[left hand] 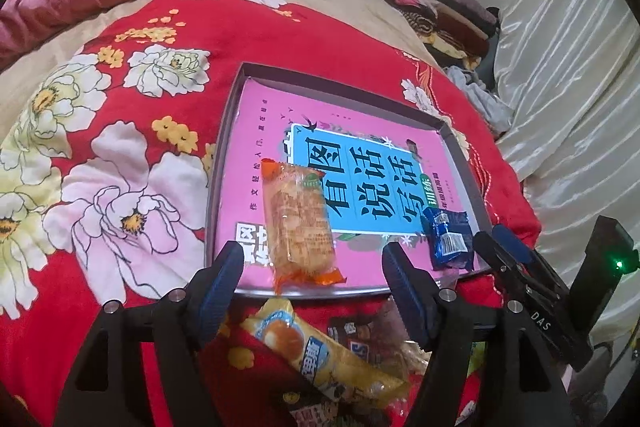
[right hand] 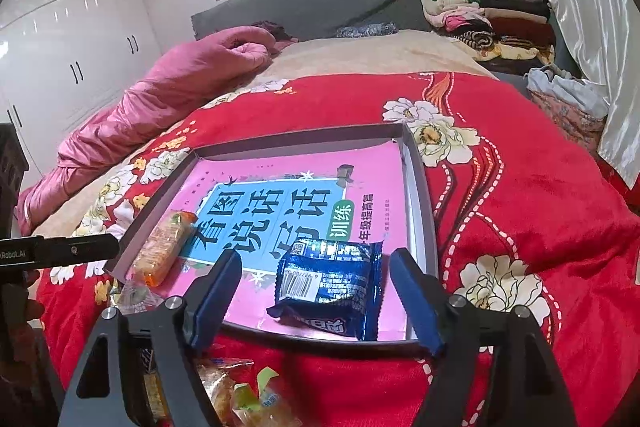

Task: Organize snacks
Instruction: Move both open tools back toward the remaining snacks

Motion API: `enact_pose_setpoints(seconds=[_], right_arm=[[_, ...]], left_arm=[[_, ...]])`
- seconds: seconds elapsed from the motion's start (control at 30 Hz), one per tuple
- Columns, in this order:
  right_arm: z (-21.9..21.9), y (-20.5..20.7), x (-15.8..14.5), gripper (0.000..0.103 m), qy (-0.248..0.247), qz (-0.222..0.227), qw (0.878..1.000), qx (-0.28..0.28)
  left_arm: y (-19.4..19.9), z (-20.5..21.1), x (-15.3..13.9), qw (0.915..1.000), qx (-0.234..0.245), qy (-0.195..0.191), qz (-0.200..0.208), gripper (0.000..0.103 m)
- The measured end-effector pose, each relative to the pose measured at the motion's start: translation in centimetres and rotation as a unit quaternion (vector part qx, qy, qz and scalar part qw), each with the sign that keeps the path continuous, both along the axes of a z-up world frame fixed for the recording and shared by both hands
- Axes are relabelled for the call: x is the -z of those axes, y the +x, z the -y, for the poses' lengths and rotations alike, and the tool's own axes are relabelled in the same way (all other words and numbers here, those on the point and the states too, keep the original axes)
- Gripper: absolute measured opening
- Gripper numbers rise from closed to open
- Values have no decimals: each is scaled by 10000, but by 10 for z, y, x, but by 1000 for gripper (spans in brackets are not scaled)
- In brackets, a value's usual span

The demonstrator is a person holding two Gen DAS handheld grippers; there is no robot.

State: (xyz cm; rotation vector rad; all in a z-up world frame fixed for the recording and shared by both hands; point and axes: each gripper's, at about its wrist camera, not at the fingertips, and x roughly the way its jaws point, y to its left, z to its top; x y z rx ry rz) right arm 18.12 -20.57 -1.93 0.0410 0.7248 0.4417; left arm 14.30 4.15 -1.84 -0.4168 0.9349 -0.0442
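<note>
While both tongs, left [left hand: 312, 279] and right [right hand: 316, 287], stand wide and empty, two snacks lie in the tray [left hand: 224, 155]: orange packet [left hand: 298, 223] ahead of the left, blue packet [right hand: 330, 293] between the right's tips. Loose snacks [left hand: 320, 351] beneath remain unsorted on the bed.

The orange snack pack [left hand: 298, 223] and the blue snack pack [right hand: 329, 293] are glossy, crinkled plastic film. They lie on a smooth pink paper book cover [right hand: 280, 173] inside a matt grey cardboard tray [right hand: 420, 187]. The red floral blanket [right hand: 520, 187] is soft cloth.
</note>
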Motion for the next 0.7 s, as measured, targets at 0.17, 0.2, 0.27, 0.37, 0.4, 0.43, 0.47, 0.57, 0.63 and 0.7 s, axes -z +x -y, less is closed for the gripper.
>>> enact_pose_setpoints(seconds=[0.17, 0.2, 0.27, 0.37, 0.4, 0.43, 0.47, 0.57, 0.63, 0.7], right_arm=[[1, -3, -4, 80, 41, 96, 9999, -23], [1, -4, -6, 80, 53, 112, 9999, -27], [2, -8, -10, 81, 87, 238, 9997, -50], [2, -14, -17, 85, 190, 438, 9988, -128], [1, -16, -19, 86, 195, 479, 9985, -156], [0, -17, -20, 87, 196, 514, 9983, -194], [-1, -18, -21, 87, 181, 540, 9982, -206], [-4, -22, -24, 87, 148, 593, 9977, -287], [-7, -24, -25, 88, 139, 627, 9973, -351], [-8, -26, -26, 88, 110, 650, 9971, -376]], left_arm=[[-7, -1, -2, 10000, 15, -32, -20, 75], [-8, -1, -2, 10000, 26, -5, -11, 75], [-12, 0, -4, 9999, 58, 98, 30, 78], [-17, -1, -6, 9999, 92, 92, 31, 79], [-19, -2, -6, 9999, 84, 103, 23, 79], [-20, -3, -7, 9999, 79, 110, 13, 79], [-22, -4, -7, 9999, 80, 98, -1, 79], [-26, -8, -7, 10000, 60, 52, -56, 79], [-29, -10, -6, 9999, 37, 50, -90, 79], [-32, -11, -5, 9999, 51, 5, -133, 79]])
